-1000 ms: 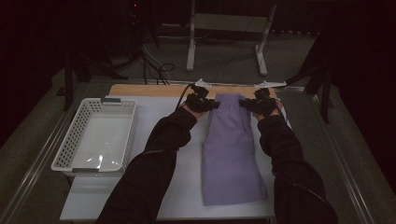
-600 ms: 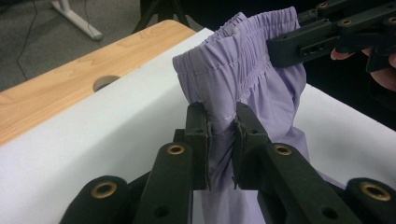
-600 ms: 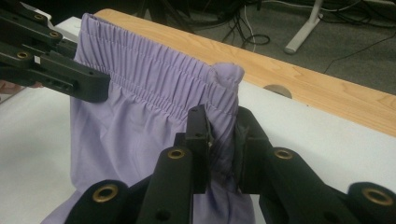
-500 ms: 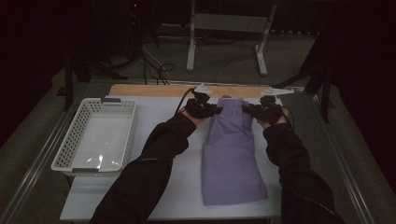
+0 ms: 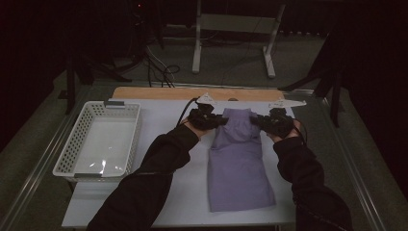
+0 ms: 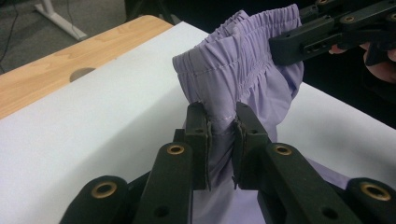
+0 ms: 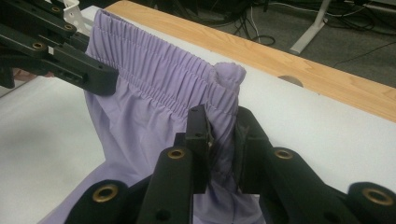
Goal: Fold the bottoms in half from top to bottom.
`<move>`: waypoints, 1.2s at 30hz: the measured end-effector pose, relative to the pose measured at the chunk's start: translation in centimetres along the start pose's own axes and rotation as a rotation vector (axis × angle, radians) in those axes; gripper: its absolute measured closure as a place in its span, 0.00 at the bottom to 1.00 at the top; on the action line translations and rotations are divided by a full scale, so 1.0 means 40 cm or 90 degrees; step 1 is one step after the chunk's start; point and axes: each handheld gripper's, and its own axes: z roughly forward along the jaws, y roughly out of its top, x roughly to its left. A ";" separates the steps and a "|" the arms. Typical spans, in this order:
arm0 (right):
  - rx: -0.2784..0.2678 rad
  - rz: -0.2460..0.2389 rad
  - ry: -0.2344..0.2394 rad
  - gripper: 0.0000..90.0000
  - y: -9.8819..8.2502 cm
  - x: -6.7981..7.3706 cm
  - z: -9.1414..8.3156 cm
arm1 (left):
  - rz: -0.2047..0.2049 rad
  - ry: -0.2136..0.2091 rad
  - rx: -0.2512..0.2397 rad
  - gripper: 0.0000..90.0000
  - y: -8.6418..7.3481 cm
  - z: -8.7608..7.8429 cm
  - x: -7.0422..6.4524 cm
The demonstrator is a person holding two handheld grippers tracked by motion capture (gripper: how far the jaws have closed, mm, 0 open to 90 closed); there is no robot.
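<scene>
Both tongs pulled the waistband back from the far edge of the worktop [image 5: 163, 192]; we see left tongs [image 6: 220, 140] and right tongs [image 7: 219, 140] clamped on shorts [image 5: 238, 163], right of basket [image 5: 98, 144]. Soft, light, floppy; grip waistband corners.

— What lies where on the table [image 5: 173, 192]?
— I see the basket [image 5: 97, 139] at the left, the garment [image 5: 238, 163] right of it, and the wooden strip [image 5: 159, 93] behind both, along the far edge.
</scene>
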 end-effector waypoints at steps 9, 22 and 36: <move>-0.008 0.006 0.011 0.88 -0.024 0.026 -0.027 | 0.006 -0.012 -0.002 0.89 -0.022 -0.019 -0.027; -0.014 -0.011 0.008 0.88 -0.050 0.060 -0.055 | 0.014 -0.021 -0.008 0.88 -0.051 -0.034 -0.061; -0.014 -0.016 0.013 0.88 -0.106 0.085 -0.069 | 0.019 -0.025 0.002 0.88 -0.095 -0.032 -0.095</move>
